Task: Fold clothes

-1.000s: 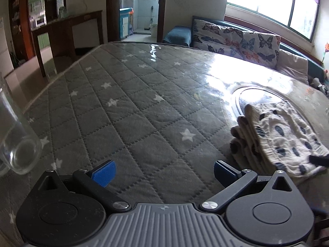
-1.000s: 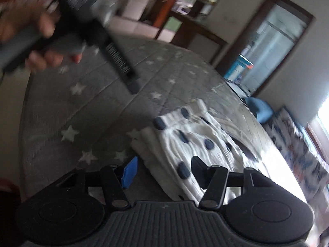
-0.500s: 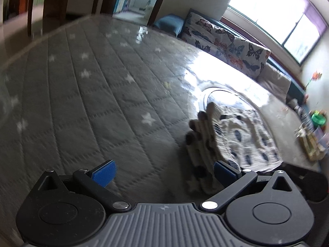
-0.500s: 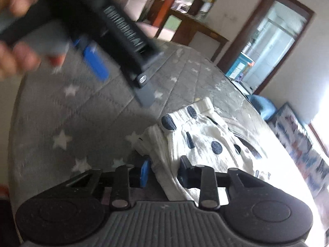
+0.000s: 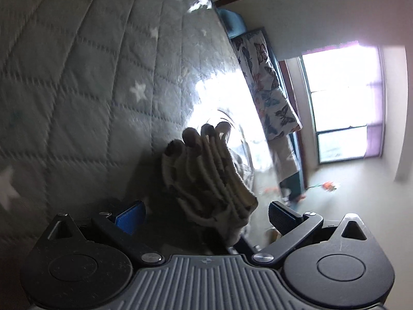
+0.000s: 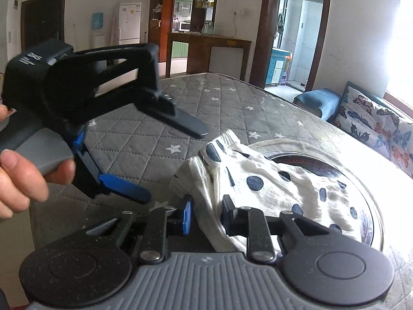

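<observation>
Right gripper (image 6: pixel 205 215): its two fingers are pulled in close and pinch the near edge of the folded cloth between them.
Left gripper (image 5: pixel 206 213): its fingers stand wide apart. The thick, layered end of the cloth sits in the gap, but neither finger touches it.
Left gripper seen from the right camera (image 6: pixel 167 160): it comes in from the left side, tilted, with one dark finger high and one blue finger (image 6: pixel 124 186) low. Both tips point at the cloth and stop just short of it.
Hand (image 6: pixel 23 178): it grips the grey handle of the left gripper at the left edge of the right camera view.
Folded cloth (image 6: pixel 258 178): white with dark blue dots, folded into many layers. It starts between the right fingers and spreads away ahead and to the right of them.
Round glass plate (image 6: pixel 361 188): it lies under the far part of the cloth, ahead and to the right of the right fingers.
Table cover (image 6: pixel 144 139): grey, quilted, with small white stars. It lies under everything, ahead and to the left of both grippers.
Butterfly cushion (image 6: pixel 374 121): far ahead on the right, past the table.
</observation>
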`<action>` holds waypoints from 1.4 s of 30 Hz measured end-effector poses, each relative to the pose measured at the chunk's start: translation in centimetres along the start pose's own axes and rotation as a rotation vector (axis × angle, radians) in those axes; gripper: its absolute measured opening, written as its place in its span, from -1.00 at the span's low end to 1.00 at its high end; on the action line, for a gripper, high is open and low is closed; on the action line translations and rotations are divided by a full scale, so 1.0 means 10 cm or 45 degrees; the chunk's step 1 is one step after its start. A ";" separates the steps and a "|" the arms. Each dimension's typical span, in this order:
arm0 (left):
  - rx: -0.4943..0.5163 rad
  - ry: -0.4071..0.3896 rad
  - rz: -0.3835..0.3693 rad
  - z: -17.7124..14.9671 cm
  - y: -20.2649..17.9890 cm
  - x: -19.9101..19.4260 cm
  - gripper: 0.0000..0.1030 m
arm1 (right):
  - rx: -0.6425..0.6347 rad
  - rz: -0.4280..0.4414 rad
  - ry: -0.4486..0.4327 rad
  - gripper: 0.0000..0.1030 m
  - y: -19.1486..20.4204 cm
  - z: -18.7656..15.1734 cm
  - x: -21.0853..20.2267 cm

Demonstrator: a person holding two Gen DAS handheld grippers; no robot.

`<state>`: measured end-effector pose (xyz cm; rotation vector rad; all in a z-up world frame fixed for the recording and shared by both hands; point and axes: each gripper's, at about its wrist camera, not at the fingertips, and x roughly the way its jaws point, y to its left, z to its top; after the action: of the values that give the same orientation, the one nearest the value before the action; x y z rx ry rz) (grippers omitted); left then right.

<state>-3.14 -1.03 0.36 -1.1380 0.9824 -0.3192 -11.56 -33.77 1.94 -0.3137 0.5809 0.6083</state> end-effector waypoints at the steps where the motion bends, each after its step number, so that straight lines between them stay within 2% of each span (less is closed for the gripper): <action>1: -0.018 0.006 -0.008 0.00 0.00 0.03 1.00 | 0.003 0.001 -0.003 -0.57 -0.02 -0.01 -0.01; 8: -0.070 0.039 -0.019 0.03 -0.01 0.22 1.00 | 0.008 0.000 -0.019 -0.58 -0.06 -0.08 -0.11; 12: -0.048 0.052 -0.032 0.03 -0.02 0.30 0.95 | 0.003 0.007 -0.019 -0.59 -0.06 -0.12 -0.18; 20: -0.052 0.054 -0.044 0.02 0.08 0.30 0.39 | 0.014 0.015 -0.033 -0.62 0.13 -0.09 -0.12; 22: -0.047 0.047 -0.048 -0.01 0.11 0.29 0.07 | 0.009 0.015 -0.029 -0.63 0.17 -0.05 -0.07; 23: -0.057 0.042 -0.049 -0.01 0.13 0.30 0.04 | 0.008 0.015 -0.028 -0.64 0.19 -0.02 -0.04; 26: -0.108 0.044 -0.064 -0.01 0.19 0.33 0.14 | 0.010 0.014 -0.033 -0.65 0.23 0.11 0.07; 29: -0.104 0.044 -0.073 -0.02 0.18 0.34 0.25 | 0.020 0.014 -0.042 -0.66 0.25 0.17 0.16; 34: -0.072 0.037 -0.071 -0.05 0.14 0.39 0.21 | 0.031 0.025 -0.056 -0.70 0.24 0.15 0.15; 36: -0.029 0.028 -0.044 -0.06 0.11 0.41 -0.09 | 0.033 0.032 -0.052 -0.70 0.25 0.14 0.14; 37: -0.012 0.023 -0.024 -0.07 0.12 0.41 -0.34 | 0.040 0.035 -0.052 -0.70 0.26 0.14 0.11; 40: -0.016 0.012 -0.009 -0.07 0.18 0.41 -0.48 | 0.084 0.036 -0.071 -0.67 0.16 0.12 0.03; 42: 0.007 0.007 -0.003 -0.08 0.18 0.39 -0.48 | 0.132 0.014 -0.083 -0.67 0.03 0.11 -0.04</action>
<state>-2.07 -3.37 -3.14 -1.1337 0.9845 -0.3269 -11.51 -33.21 3.01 -0.1923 0.5495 0.5944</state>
